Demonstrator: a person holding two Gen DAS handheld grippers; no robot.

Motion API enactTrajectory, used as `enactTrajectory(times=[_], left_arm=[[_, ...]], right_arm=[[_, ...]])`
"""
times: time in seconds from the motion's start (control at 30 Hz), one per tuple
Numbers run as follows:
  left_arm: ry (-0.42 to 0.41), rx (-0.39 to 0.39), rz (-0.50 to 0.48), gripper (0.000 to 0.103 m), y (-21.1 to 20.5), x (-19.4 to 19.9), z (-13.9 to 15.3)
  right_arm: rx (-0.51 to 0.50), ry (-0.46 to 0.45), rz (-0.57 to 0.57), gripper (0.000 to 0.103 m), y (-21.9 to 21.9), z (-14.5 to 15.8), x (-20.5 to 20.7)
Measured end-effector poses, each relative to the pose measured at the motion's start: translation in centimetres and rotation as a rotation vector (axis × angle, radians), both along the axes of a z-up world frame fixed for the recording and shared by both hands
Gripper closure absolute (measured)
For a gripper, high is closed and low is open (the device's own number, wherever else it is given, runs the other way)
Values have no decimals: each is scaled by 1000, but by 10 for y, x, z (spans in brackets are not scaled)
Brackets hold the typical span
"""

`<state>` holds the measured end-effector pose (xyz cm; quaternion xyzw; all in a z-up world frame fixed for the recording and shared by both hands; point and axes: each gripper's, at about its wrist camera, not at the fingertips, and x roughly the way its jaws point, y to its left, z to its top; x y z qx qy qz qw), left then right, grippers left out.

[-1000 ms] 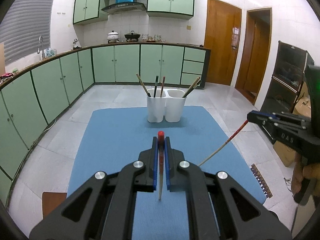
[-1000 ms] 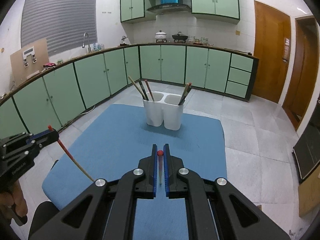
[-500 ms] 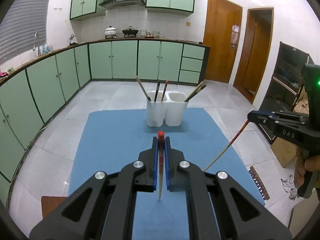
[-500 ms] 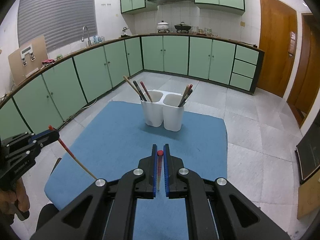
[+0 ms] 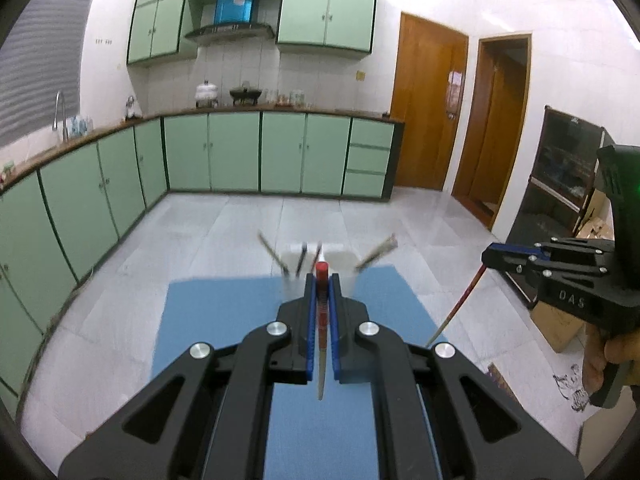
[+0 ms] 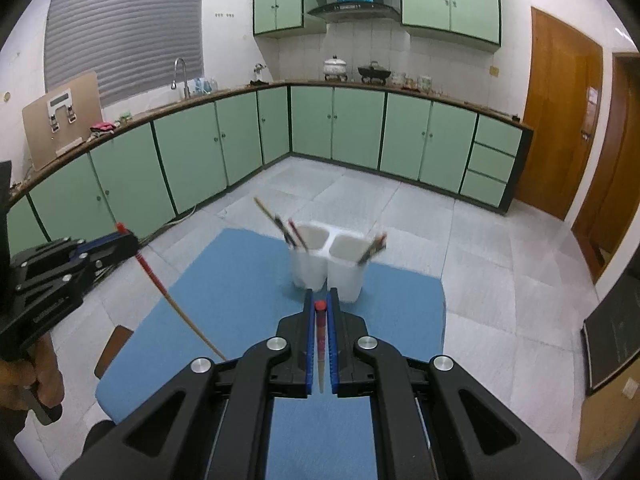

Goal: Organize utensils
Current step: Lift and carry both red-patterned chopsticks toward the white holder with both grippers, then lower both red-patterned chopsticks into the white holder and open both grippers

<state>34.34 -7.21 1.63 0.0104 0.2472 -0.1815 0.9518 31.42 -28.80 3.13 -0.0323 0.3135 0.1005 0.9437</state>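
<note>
1. Left wrist view: the left gripper is clamped on a red-topped chopstick, gripped near its red end with the pale tapered tip hanging below the jaws.
2. The right gripper is likewise pinched shut on a second chopstick, held the same way, red cap up between the blue pads.
3. Each gripper also shows in the other's camera: the right one to the side with its stick slanting down, and the left one likewise.
4. Beyond both grippers stands the white two-cup holder on the blue mat; both held sticks are above the mat, on the near side of the holder and not yet over it.
5. Other chopsticks already lean in both cups of the holder.
6. Judged by look, each stick is light, stiff and thin, with a lacquered end that may slip or pivot; a grip close to the thick red end seems best, leaving the long tip free to drop into a cup.
</note>
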Motion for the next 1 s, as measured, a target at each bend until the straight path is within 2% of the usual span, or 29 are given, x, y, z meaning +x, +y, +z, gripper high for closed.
enactTrajectory(times=[0.33, 0.6, 0.77, 1.0], left_arm=[[-113, -44, 20, 98, -12, 47, 83], [-194, -48, 39, 98, -40, 92, 120], [-214, -33, 48, 98, -55, 128, 120], [-160, -15, 57, 98, -69, 194, 70]], right_arm=[[35, -52, -1, 97, 10, 68, 55], [12, -85, -15, 97, 18, 88, 104], [8, -111, -33, 97, 21, 89, 141], [-3, -85, -68, 97, 12, 56, 201]])
